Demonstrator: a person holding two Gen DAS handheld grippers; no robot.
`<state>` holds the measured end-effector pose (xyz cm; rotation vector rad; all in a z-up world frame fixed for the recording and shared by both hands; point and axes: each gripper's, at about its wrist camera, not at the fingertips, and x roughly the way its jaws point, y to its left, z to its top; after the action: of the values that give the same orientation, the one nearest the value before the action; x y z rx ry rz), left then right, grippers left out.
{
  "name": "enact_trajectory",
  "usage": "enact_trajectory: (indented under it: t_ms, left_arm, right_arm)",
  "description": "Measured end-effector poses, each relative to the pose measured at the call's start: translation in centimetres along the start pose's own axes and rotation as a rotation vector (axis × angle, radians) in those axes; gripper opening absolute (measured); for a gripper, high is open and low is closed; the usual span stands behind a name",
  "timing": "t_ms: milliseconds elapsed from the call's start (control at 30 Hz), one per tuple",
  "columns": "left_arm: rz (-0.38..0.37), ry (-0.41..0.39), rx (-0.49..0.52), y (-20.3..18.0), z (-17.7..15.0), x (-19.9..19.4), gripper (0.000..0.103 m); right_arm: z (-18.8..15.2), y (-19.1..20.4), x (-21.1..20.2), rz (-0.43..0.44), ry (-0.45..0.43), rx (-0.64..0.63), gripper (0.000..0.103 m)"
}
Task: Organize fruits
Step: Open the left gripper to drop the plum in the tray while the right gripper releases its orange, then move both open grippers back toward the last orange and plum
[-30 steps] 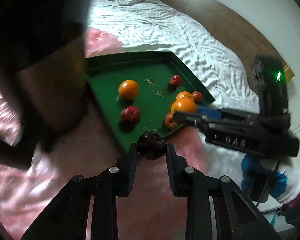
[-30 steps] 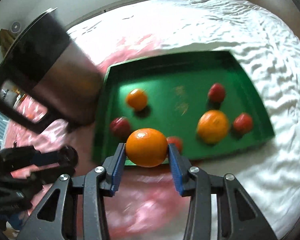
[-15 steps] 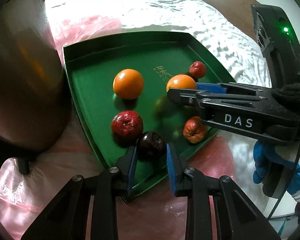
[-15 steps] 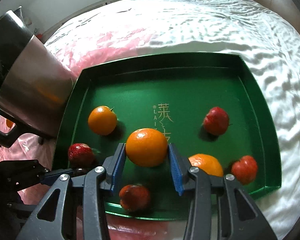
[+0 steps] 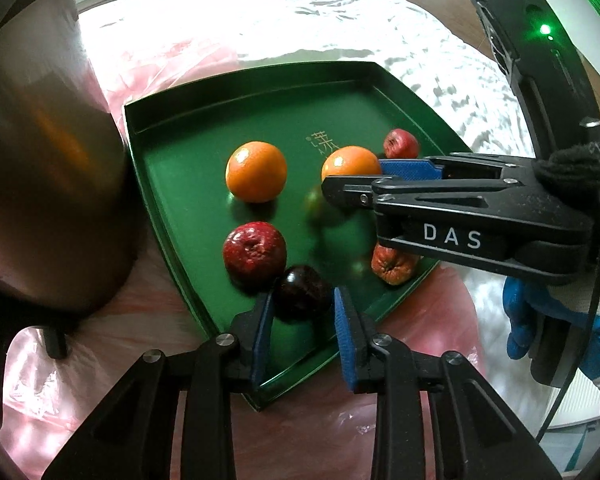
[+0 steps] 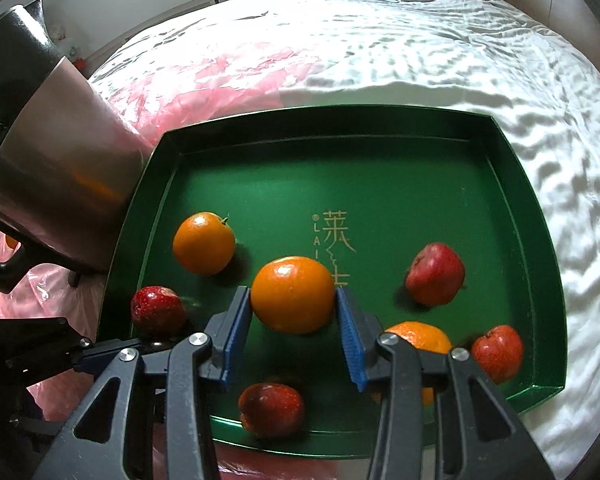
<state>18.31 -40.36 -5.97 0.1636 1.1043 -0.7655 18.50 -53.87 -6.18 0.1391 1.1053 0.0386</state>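
Left claw [image 5: 302,322] grasps a dark plum [image 5: 302,293] between its blue pads, low over the near corner of the green tray [image 5: 160,184]. Right claw [image 6: 294,334] clenches an orange [image 6: 293,295], mid-tray, just above the floor. Around them on the tray: second orange [image 6: 203,243] at left, third orange [image 6: 418,340] right behind the right claw's finger, red fruits at near left [image 6: 157,311], near centre [image 6: 271,410], right [image 6: 435,274] and near right [image 6: 497,352]. Steel pot [image 6: 60,184] stands left of the tray, touching its rim or close. Tray lies on a bed [image 6: 380,40] over pink plastic [image 6: 204,76].

Risks: soft bed, so tray can tilt and round fruit roll on release. Plum sits near the rim, may drop outside. Claws close together, could bump. Red fruit beside the plum may get nudged.
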Motion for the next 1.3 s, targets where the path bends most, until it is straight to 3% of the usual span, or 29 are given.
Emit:
enact_trajectory:
  t_ms: [133,233,367,833,1300]
  left_arm:
    - [0.004,-0.011,0.004,-0.1,0.0,-0.5,0.034]
    - [0.015,-0.024,0.023,-0.3,-0.2,-1.0,0.038]
    - [0.027,-0.054,0.045,-0.8,-0.5,-2.1,0.043]
    - [0.036,-0.131,0.092,-0.3,-4.0,-7.6,0.048]
    - [0.148,-0.171,-0.01,6.2,-8.9,-13.6,0.048]
  right_arm:
    - [0.0,0.1,-0.1,-0.01,0.002,0.001,0.069]
    - [0.0,0.1,-0.6,-0.022,-0.01,0.008,0.083]
    - [0.1,0.1,-1.7,-0.036,-0.032,0.013,0.089]
    - [-2.5,1.7,-6.2,-0.078,-0.078,0.064,0.093]
    - [-7.7,9.4,-7.7,-0.03,-0.012,0.039,0.093]
